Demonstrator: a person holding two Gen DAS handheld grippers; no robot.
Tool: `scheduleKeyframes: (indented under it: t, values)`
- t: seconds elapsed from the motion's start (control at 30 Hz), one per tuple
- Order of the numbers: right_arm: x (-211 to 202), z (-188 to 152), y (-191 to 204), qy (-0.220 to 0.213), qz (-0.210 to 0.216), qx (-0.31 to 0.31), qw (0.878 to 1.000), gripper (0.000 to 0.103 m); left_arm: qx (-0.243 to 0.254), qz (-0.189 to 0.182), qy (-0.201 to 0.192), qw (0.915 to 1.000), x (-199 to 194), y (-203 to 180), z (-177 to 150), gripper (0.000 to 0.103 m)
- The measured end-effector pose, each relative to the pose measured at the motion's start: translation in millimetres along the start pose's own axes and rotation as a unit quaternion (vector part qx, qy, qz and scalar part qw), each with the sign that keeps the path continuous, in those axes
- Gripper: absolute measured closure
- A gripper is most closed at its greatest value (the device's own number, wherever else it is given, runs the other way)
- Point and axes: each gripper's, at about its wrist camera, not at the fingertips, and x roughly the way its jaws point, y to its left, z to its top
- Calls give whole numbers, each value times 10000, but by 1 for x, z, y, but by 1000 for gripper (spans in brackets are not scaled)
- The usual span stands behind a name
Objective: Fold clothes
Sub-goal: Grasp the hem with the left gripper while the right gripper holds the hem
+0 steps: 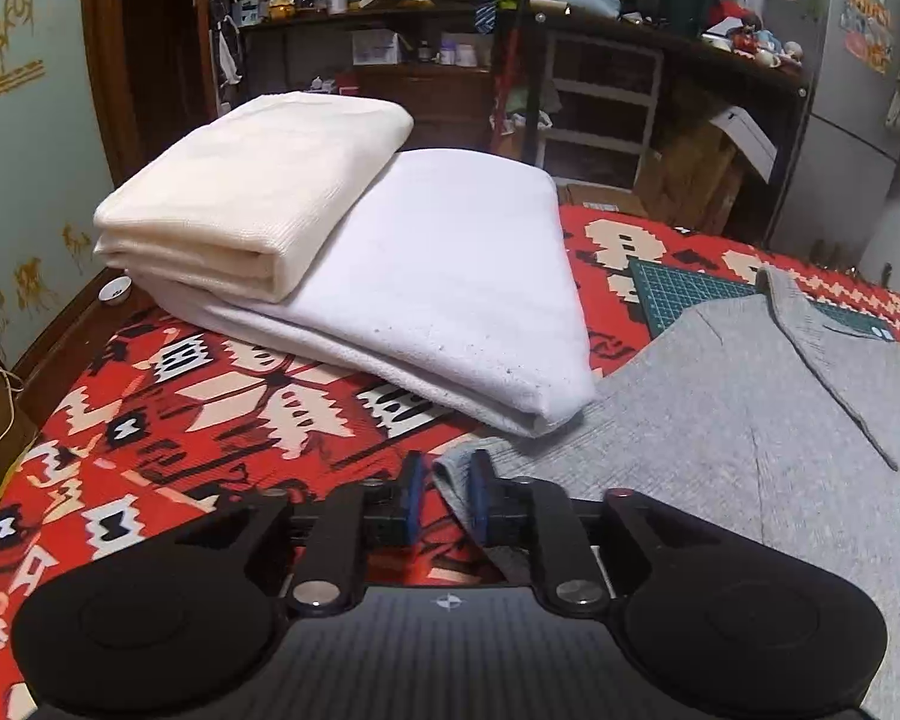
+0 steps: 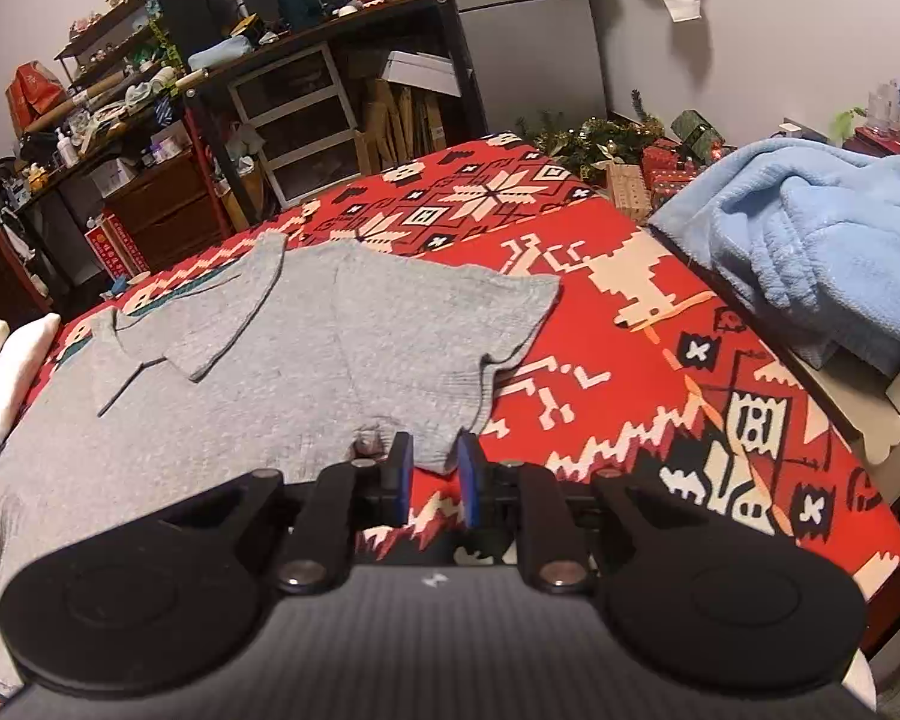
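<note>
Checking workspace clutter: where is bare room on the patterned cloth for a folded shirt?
Free: the red patterned cloth between the grey shirt and blue blanket, and its far end. Also in front of the folded towels. Crowded: the towels' corner touches the shirt.

Nothing here reads clearly. The red sign (image 2: 109, 247) at nine o'clock, leaning by the drawers, carries pale characters too blurred to make out. The fridge posters (image 1: 867, 15) at two o'clock show only colours.
</note>
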Motion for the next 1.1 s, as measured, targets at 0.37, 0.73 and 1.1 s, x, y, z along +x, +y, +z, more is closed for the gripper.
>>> scheduleKeyframes:
  t: [0.37,0.73,1.1]
  values:
    - [0,-2,16,81,389,-168,9991,83,-381,-1354,248,9898,-53,-18,-27,78]
    - [-1,-16,50,304,986,-701,9922,85,-450,-2187,570,9731,-62,-53,-48,90]
    - [1,-21,41,302,696,-769,9941,85,391,-1491,553,9865,-65,-64,-60,101]
